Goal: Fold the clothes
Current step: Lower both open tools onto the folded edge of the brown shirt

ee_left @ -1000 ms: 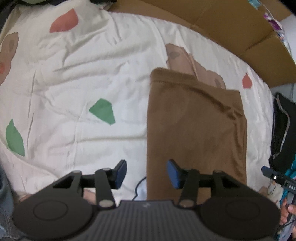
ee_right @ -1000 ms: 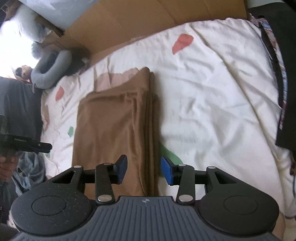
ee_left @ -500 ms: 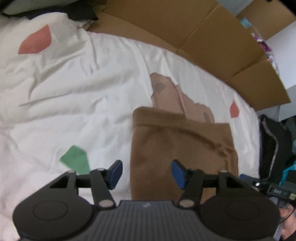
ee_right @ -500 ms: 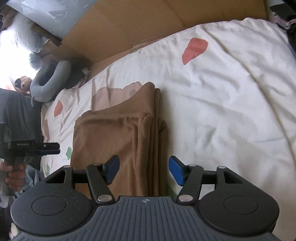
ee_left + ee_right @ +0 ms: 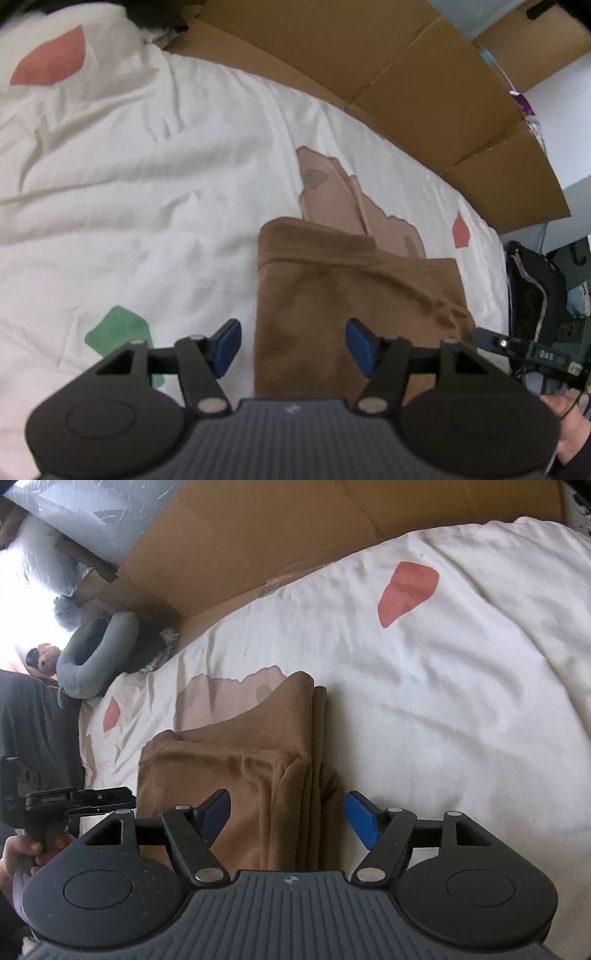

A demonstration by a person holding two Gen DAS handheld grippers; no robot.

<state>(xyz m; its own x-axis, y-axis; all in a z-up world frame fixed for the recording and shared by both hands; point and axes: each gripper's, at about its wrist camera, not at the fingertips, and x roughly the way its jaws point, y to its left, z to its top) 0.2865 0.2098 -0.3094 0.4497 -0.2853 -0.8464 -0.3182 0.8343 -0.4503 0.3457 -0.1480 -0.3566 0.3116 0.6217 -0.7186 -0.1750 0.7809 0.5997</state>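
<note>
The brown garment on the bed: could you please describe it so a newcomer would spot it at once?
Start from the white bedsheet with coloured patches, bordered by cardboard. On it lies the brown garment, folded into a long rectangle with stacked layers along one edge. It is the only solid brown cloth there, partly covering a pinkish printed patch.

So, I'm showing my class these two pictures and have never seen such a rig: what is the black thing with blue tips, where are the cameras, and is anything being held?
No robot here: a person carries a hand-held two-finger gripper in each hand, each with a camera looking along its fingers. One picture looks over the left gripper, the other over the right gripper. Both have just been opening, stand open and hold nothing. Below them a folded brown garment lies on a white bedsheet with coloured patches; cardboard stands behind.
</note>
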